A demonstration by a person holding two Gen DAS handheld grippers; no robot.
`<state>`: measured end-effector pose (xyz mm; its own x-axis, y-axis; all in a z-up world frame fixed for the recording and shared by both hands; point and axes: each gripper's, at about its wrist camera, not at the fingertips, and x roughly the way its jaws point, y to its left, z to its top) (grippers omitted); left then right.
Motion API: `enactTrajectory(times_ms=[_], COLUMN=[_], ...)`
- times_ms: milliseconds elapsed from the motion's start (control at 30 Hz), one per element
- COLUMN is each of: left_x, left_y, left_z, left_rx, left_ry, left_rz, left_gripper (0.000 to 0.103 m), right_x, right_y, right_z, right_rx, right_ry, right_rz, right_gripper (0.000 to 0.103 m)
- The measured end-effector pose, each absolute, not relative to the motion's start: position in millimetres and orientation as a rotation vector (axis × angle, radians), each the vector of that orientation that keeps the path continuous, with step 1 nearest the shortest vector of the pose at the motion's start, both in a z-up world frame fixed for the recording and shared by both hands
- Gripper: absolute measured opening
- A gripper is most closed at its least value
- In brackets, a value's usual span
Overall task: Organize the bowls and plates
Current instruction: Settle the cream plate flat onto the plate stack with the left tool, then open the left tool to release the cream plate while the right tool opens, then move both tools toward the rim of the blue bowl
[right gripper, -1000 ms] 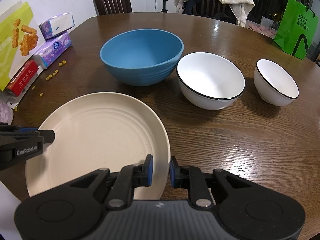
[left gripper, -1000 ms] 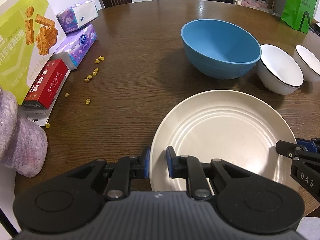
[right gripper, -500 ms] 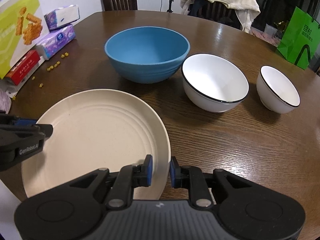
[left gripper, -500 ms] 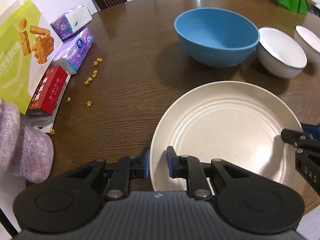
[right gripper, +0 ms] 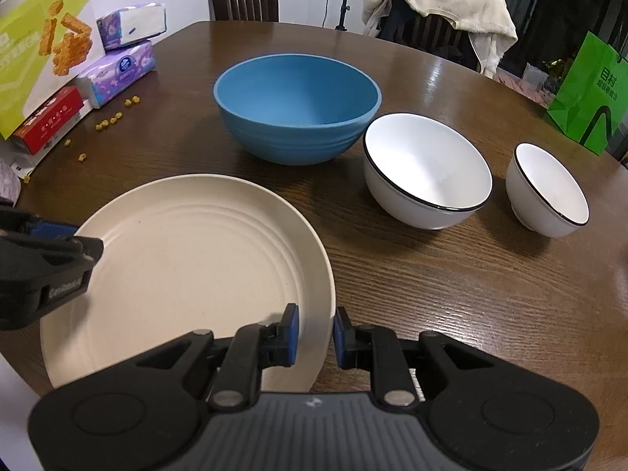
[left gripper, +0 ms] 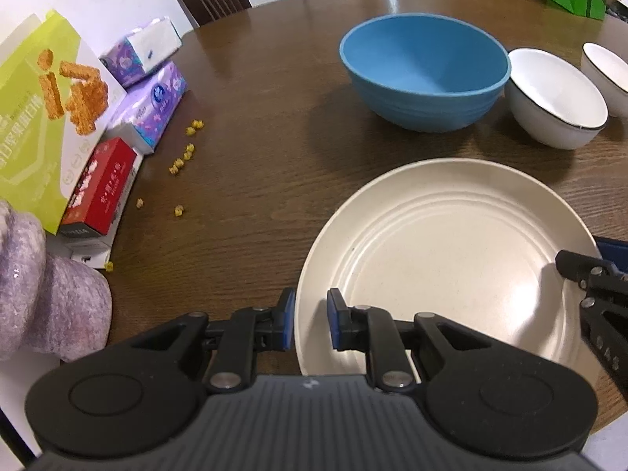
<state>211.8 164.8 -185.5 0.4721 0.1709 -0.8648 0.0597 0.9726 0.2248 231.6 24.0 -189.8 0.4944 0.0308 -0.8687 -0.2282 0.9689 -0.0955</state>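
Plate (left gripper: 451,259) sits higher in both views than a second ago, and more table shows past its far rim, so it looks lifted slightly off the table (left gripper: 255,204) and raised toward the cameras; I judge the carry has begun. Left gripper (left gripper: 311,324) straddles the plate's left rim, right gripper (right gripper: 316,333) straddles the right rim; the jaws sit narrow on either side of the edge, apparently clamping it, though pad contact is hard to confirm. Plate is empty, near edge of table, in front of the bowls. Blue bowl (right gripper: 298,110) far center, empty. White bowl (right gripper: 428,168) right of it, empty. Small bowl (right gripper: 547,190) farthest right, empty. Bowls stand apart, none stacked yet. Crumbs (left gripper: 184,157) scattered left by the boxes (left gripper: 98,192).
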Motion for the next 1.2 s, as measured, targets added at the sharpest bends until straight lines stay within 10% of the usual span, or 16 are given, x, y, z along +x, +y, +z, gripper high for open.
enactTrajectory(times_ms=[333, 500, 567, 800, 1200], left_x=[210, 206, 205, 200, 188], left_y=[167, 176, 179, 190, 159], left_z=[-181, -164, -157, -139, -109], left_rx=[0.209, 0.139, 0.104, -0.028, -0.169], left_ry=[1.059, 1.013, 0.998, 0.978, 0.920], left_rz=[0.059, 0.053, 0.052, 0.074, 0.102], left_gripper=[0.019, 0.064, 0.077, 0.101, 0.103], right_x=[228, 231, 231, 229, 223], right_y=[29, 22, 17, -19, -97], right_z=[-192, -184, -176, -153, -131], right_rx=[-0.261, -0.201, -0.174, -0.092, -0.009], right_ry=[1.018, 1.029, 1.014, 0.979, 0.953], right_rz=[0.157, 0.172, 0.172, 0.142, 0.117], right_gripper=[0.020, 0.032, 0.053, 0.090, 0.103])
